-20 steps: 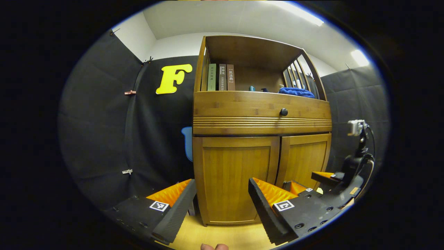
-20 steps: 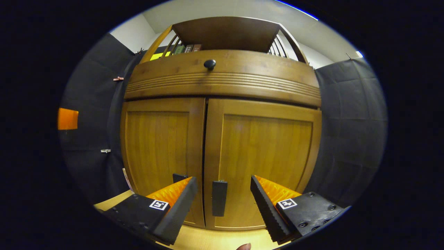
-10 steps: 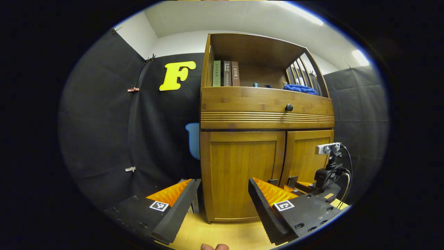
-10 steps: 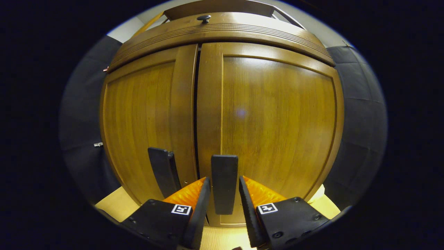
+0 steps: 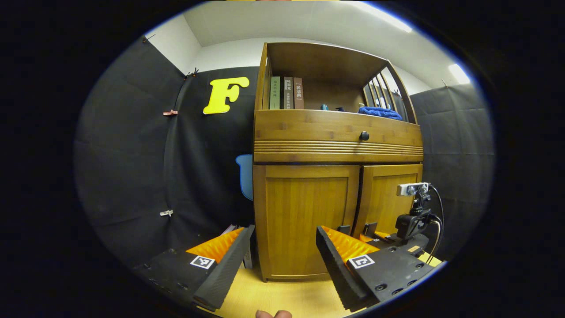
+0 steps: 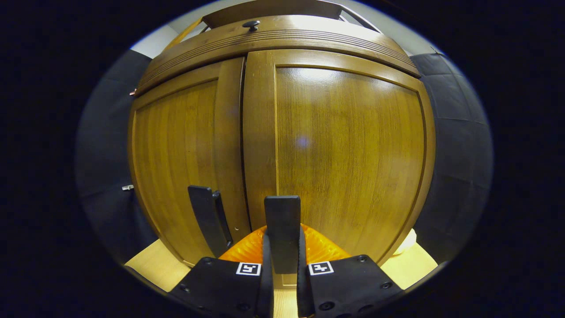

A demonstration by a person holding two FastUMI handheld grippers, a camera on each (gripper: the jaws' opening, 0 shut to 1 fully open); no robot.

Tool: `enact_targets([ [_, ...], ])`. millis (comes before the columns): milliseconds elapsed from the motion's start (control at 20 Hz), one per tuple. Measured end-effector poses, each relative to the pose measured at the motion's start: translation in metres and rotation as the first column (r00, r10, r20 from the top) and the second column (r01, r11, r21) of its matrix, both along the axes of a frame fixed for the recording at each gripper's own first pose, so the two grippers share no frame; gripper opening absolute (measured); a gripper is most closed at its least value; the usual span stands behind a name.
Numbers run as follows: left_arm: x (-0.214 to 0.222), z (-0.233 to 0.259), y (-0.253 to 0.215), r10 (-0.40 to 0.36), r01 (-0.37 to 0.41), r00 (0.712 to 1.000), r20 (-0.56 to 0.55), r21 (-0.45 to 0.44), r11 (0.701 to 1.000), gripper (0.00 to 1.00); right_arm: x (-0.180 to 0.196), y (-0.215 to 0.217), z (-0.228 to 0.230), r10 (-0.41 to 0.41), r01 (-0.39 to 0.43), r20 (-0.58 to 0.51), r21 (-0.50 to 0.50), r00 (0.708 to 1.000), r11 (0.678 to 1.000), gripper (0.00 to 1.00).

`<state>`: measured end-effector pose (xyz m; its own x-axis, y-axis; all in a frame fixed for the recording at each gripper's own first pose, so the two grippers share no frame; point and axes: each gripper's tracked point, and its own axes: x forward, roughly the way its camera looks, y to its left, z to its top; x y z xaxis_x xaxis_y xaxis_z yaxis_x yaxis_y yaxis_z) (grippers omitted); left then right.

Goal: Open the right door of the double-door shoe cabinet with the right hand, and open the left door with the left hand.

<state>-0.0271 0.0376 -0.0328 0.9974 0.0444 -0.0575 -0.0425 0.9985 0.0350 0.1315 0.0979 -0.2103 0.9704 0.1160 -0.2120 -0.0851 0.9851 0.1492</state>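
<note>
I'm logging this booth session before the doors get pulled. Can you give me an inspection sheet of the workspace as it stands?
Surface: light wooden floor under the cabinet.
Job's things: right door and left door both closed; right door handle clamped; left door handle free.
Clutter: books and blue cloth on the top shelf.
Grippers: right gripper shut on the right door handle; left gripper open, short of the cabinet.
Cables: black cable on the right gripper's rig.
Surroundings: black cloth walls, drawer knob.
</note>
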Motion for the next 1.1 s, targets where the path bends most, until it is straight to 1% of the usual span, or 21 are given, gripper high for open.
enact_targets([
  [150, -0.007, -0.002, -0.009, 0.003, -0.003, 1.000, -0.003, -0.011, 1.000, 0.96, -0.027, -0.005, 0.000, 0.060, -0.060, 0.009, 0.013, 0.998, 0.998, 0.24],
  [200, -0.010, -0.001, -0.011, 0.003, -0.003, 1.000, -0.002, -0.013, 1.000, 0.94, -0.037, -0.008, 0.001, 0.089, -0.089, 0.013, 0.017, 0.996, 0.996, 0.24],
  [300, -0.014, 0.000, -0.017, 0.001, -0.001, 1.000, 0.002, -0.014, 1.000, 0.94, -0.058, -0.016, 0.002, 0.138, -0.138, 0.020, 0.024, 0.990, 0.990, 0.24],
  [400, -0.016, 0.001, -0.024, -0.003, 0.003, 1.000, 0.007, -0.014, 1.000, 0.96, -0.082, -0.029, 0.004, 0.157, -0.158, 0.025, 0.035, 0.987, 0.987, 0.24],
  [600, -0.016, 0.001, -0.041, -0.014, 0.014, 1.000, 0.011, -0.012, 1.000, 0.95, -0.122, -0.060, 0.007, 0.150, -0.150, 0.025, 0.026, 0.988, 0.988, 0.24],
  [750, -0.015, 0.002, -0.055, -0.008, 0.008, 1.000, 0.014, -0.013, 1.000, 0.96, -0.145, -0.085, 0.009, 0.131, -0.131, 0.014, -0.011, 0.991, 0.991, 0.24],
  [1100, -0.008, -0.003, -0.093, -0.012, 0.012, 1.000, 0.011, 0.011, 1.000, 0.94, -0.180, -0.146, 0.010, 0.054, -0.054, -0.008, -0.044, 0.999, 0.998, 0.23],
])
